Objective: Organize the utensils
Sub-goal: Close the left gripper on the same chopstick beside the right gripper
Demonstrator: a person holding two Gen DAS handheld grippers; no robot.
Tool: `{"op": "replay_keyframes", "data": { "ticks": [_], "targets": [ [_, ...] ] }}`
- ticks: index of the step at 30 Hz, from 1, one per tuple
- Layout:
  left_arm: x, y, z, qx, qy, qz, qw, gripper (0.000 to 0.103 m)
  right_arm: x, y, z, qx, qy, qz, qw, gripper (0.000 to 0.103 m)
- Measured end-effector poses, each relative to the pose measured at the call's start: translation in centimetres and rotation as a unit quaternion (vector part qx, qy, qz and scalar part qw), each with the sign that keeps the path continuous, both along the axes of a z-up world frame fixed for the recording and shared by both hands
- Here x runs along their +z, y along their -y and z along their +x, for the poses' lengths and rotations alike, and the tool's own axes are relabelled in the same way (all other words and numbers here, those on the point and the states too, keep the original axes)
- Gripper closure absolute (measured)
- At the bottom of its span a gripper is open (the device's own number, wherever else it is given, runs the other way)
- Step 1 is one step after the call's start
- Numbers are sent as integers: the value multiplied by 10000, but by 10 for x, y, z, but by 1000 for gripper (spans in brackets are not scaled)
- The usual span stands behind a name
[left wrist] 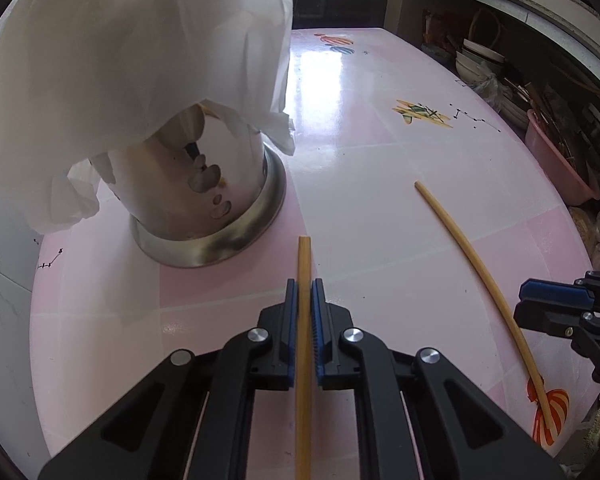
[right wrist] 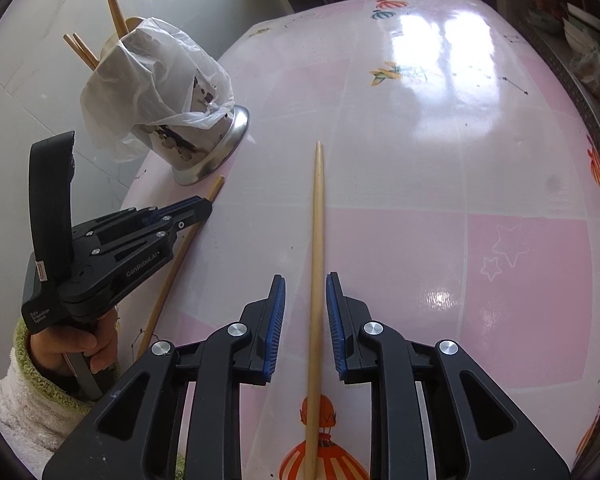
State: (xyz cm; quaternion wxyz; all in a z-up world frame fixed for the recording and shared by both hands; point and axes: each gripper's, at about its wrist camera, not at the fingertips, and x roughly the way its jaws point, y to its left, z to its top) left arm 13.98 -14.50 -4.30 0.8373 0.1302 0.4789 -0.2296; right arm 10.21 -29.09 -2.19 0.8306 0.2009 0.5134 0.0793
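A steel utensil holder [left wrist: 204, 200] with a white plastic bag [left wrist: 140, 60] draped over it stands at the table's left; in the right wrist view the holder [right wrist: 204, 148] has several chopsticks [right wrist: 114, 8] sticking out. My left gripper [left wrist: 304, 286] is shut on a wooden chopstick [left wrist: 303, 360] lying along the table, its tip near the holder's base; it also shows in the right wrist view [right wrist: 204, 204]. My right gripper [right wrist: 305, 280] is open, its jaws either side of a second chopstick [right wrist: 317, 240] that lies on the table; it shows in the left wrist view [left wrist: 480, 264] too.
The pink and white patterned table [right wrist: 440, 140] has a curved far edge. Past its right edge are stacked bowls [left wrist: 480, 60] and a pink basin [left wrist: 552, 160]. A pale wall [right wrist: 28, 80] is behind the holder.
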Motion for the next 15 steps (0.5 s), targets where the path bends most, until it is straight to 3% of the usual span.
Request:
{"op": "replay_keyframes", "data": {
  "ticks": [15],
  "targets": [
    [0, -6, -4, -25, 19, -135, 9999, 97, -13, -28, 59, 243, 54, -947, 9952, 83]
  ]
}}
